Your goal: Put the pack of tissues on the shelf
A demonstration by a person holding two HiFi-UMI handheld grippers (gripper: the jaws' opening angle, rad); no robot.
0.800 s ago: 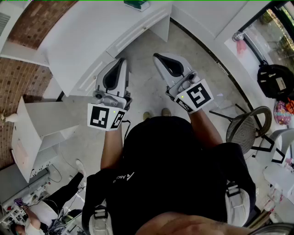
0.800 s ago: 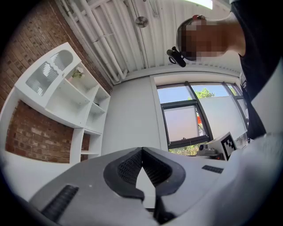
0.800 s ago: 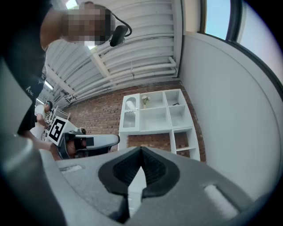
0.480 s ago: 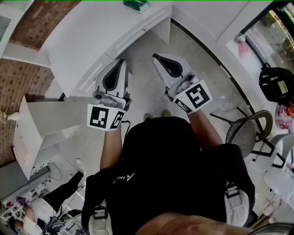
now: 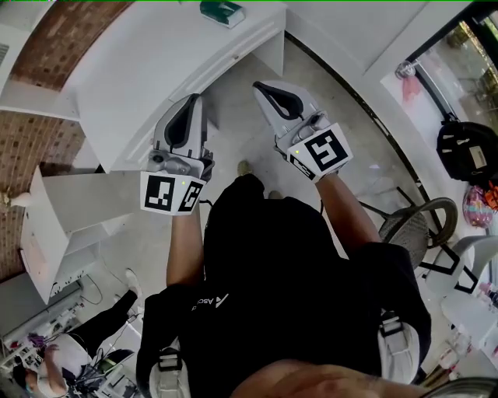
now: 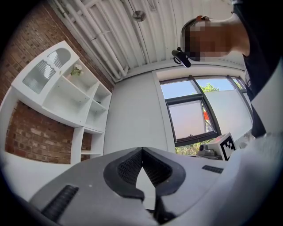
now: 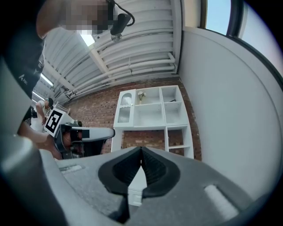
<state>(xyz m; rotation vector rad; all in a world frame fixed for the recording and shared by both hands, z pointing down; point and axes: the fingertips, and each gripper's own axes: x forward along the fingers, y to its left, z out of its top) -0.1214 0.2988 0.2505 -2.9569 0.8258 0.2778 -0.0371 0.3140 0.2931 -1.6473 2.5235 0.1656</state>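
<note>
A green pack of tissues point(image 5: 222, 12) lies on the white counter point(image 5: 148, 70) at the top of the head view. My left gripper point(image 5: 189, 105) is shut and empty, held over the counter's near edge, well short of the pack. My right gripper point(image 5: 266, 89) is also shut with nothing in it, over the floor beside the counter's end. In the left gripper view the left gripper point(image 6: 141, 150) points up at a white shelf unit point(image 6: 70, 95) on a brick wall. The right gripper point(image 7: 141, 150) faces the same shelf unit point(image 7: 152, 112).
A round wire chair point(image 5: 412, 221) stands on the floor at the right, with a black bag point(image 5: 467, 140) beyond it. Another person point(image 5: 70, 357) sits at the lower left. A white cabinet point(image 5: 70, 202) stands left of me. A window point(image 6: 194, 110) lies ahead of the left gripper.
I have stepped forward: both grippers have moved up the head view toward the counter, staying shut. The tissue pack has not been touched.
</note>
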